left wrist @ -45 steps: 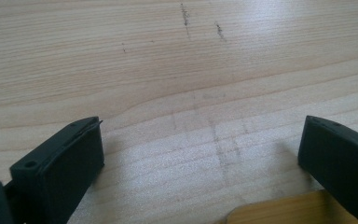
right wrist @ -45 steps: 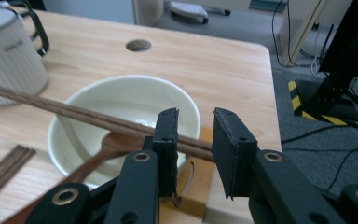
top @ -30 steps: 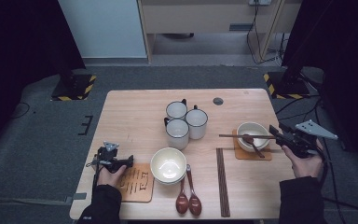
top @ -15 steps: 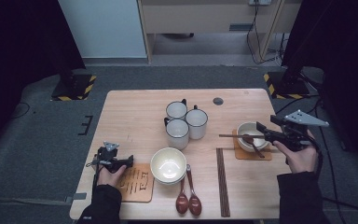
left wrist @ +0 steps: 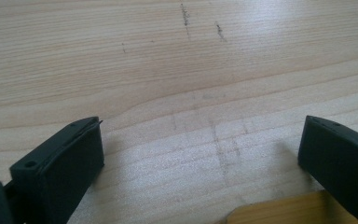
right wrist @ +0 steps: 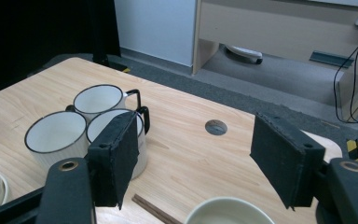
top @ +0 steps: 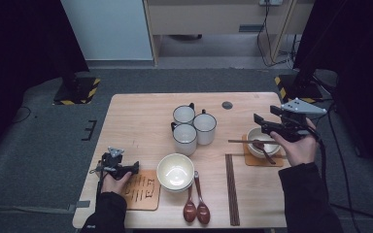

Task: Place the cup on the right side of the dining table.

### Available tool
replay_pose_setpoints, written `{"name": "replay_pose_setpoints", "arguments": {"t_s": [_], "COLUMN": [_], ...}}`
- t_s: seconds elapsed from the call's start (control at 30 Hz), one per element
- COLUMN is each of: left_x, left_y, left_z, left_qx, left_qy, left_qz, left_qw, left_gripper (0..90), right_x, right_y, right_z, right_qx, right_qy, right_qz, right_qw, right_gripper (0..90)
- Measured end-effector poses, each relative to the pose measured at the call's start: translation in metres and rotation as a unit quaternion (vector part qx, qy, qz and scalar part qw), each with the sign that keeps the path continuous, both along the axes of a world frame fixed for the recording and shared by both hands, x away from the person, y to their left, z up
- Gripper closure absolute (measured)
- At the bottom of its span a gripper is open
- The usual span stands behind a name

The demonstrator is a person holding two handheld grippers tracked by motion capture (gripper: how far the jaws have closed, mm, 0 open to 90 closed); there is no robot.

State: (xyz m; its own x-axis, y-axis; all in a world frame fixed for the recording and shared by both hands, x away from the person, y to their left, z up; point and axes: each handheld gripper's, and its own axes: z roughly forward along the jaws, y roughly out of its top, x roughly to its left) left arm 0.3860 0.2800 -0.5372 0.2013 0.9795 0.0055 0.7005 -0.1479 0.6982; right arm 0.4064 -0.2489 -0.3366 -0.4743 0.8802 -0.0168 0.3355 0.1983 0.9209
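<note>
Raised and drawn back since the earlier frame: right gripper (top: 258,124), now held above the small bowl (top: 252,135); its jaws have just been opening and are seen wide apart with nothing between them in the right gripper view (right wrist: 193,158). Item: dark wooden spoon (top: 261,146), left resting in the small bowl, which is set on a coaster (top: 252,160) at the table's right side. Orientation: head near the bowl's middle, handle leaned over the near rim; long axis run slantwise towards the person. Handling, as judged: light, stiff, smooth-finished, liable to pivot on the rim; best taken across the handle at mid-length. The bowl is judged breakable and easily nudged. Left gripper (top: 136,167): jaws spread wide and empty, held low over bare table (left wrist: 177,70) beside the other coaster (left wrist: 279,212).
</note>
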Motion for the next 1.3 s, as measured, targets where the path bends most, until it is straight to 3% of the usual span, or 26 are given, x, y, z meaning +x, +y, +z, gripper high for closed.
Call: {"name": "replay_pose_setpoints", "arguments": {"t_s": [0.13,0.3,0.7,1.3], "left_x": [0.000,0.000,0.000,0.000], "left_y": [0.000,0.000,0.000,0.000], "left_z": [0.000,0.000,0.000,0.000], "left_qx": [0.000,0.000,0.000,0.000], "left_qy": [0.000,0.000,0.000,0.000], "left_qz": [0.000,0.000,0.000,0.000], "left_qw": [1.0000,1.0000,1.0000,1.0000], "left_gripper": [0.0,0.0,0.0,0.0], "right_x": [0.007,0.016,0.033,0.058], "right_y": [0.014,0.025,0.057,0.100], "right_z": [0.004,0.009,0.014,-0.001], "right_qx": [-0.015,-0.009,-0.024,-0.040], "right_qy": [0.003,0.000,-0.001,0.015], "right_qz": [0.003,-0.002,0.009,0.016], "right_qw": [0.9999,1.0000,0.9997,0.9990], "right_gripper": [32.4,32.6,32.7,33.0]}}
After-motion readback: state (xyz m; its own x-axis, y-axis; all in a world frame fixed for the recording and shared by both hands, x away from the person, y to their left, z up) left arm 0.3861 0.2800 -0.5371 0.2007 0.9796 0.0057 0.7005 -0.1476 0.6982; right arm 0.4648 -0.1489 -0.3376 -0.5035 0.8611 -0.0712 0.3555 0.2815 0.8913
